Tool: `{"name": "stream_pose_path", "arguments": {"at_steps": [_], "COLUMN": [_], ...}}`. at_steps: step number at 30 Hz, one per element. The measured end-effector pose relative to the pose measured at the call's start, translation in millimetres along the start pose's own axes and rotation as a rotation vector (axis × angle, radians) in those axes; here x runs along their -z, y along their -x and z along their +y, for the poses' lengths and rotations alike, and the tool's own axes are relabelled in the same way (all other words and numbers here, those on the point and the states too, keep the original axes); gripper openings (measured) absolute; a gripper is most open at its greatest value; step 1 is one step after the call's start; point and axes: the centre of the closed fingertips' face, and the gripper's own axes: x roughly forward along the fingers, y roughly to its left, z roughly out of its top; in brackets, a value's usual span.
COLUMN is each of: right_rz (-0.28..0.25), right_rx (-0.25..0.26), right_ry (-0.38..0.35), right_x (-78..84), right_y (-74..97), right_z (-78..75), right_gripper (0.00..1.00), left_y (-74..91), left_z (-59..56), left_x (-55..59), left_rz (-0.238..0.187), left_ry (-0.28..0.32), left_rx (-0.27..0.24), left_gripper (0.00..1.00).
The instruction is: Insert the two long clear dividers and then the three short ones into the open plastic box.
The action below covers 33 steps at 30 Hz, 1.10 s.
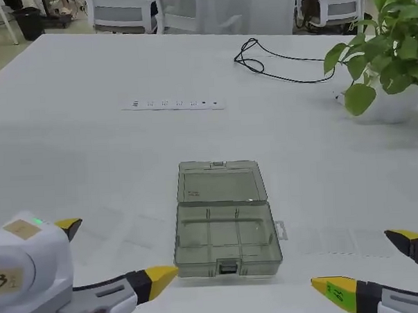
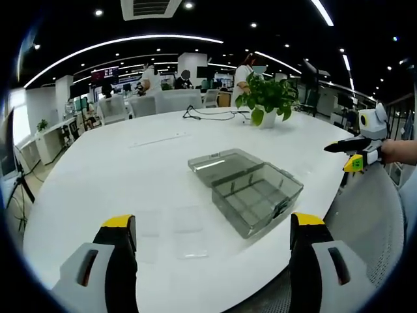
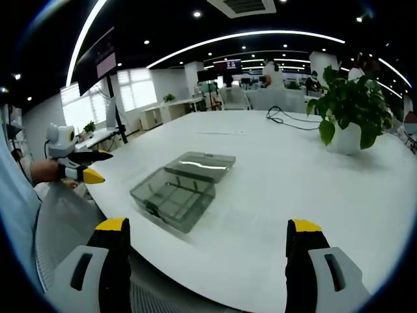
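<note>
1. The plastic box (image 1: 226,232) sits on the white table (image 1: 91,148), in the middle and near the person.
2. Its lid (image 1: 220,182) is open and lies flat on the far side.
3. Some clear dividers (image 2: 189,229) lie flat on the table just left of the box. They are hard to see.
4. More faint clear pieces (image 1: 341,241) lie right of the box.
5. The left gripper (image 1: 116,249) hangs near and left of the box. Its jaws are spread wide and hold nothing.
6. The right gripper (image 1: 368,260) hangs near and right of the box. Its jaws are spread wide too and hold nothing.
7. A green plant (image 1: 388,51), a black cable (image 1: 274,63) and a power strip (image 1: 179,104) are far back.
</note>
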Motion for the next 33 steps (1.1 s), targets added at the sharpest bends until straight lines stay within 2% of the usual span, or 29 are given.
{"name": "stream_pose_path", "arguments": {"at_steps": [5, 12, 17, 20, 25, 28, 30, 33], "right_rz": [0.006, 0.008, 0.007, 0.019, 0.026, 0.053, 0.047, 0.042], "right_rx": [0.005, 0.009, 0.018, 0.016, 0.015, 0.012, 0.012, 0.014], "right_ry": [-0.001, 0.011, 0.004, 0.008, 0.014, 0.061, 0.047, 0.038], "right_x": [1.7, 0.0, -0.3, 1.8, 1.4, 4.5, 4.0, 3.0], "right_y": [0.7, 3.3, 5.3, 6.3, 6.2, 5.2, 4.8, 4.0], "right_z": [-1.3, -3.2, -6.7, -6.4, -5.5, -4.0, -3.9, -4.0], "right_gripper": [1.0, 1.0, 1.0, 1.0, 1.0, 1.0, 1.0, 1.0], "left_y": [0.2, 0.4, 1.3, 1.7, 2.8, 4.0, 6.0, 6.5], "left_z": [0.9, -2.8, -6.7, -4.7, -0.9, 3.5, 5.6, 7.5], "left_x": [-0.5, 3.7, 0.5, 0.1, -2.7, -1.2, -4.4, -4.7], "left_rz": [-0.003, 0.024, 0.007, 0.005, -0.01, -0.002, -0.021, -0.025], "left_ry": [0.002, -0.018, 0.004, -0.014, 0.014, 0.022, 0.039, 0.06], "left_rx": [0.0, 0.011, 0.035, 0.023, 0.012, -0.002, -0.004, 0.0], "left_gripper": [1.0, 1.0, 0.99, 0.99, 1.0, 1.0, 1.0, 1.0]}}
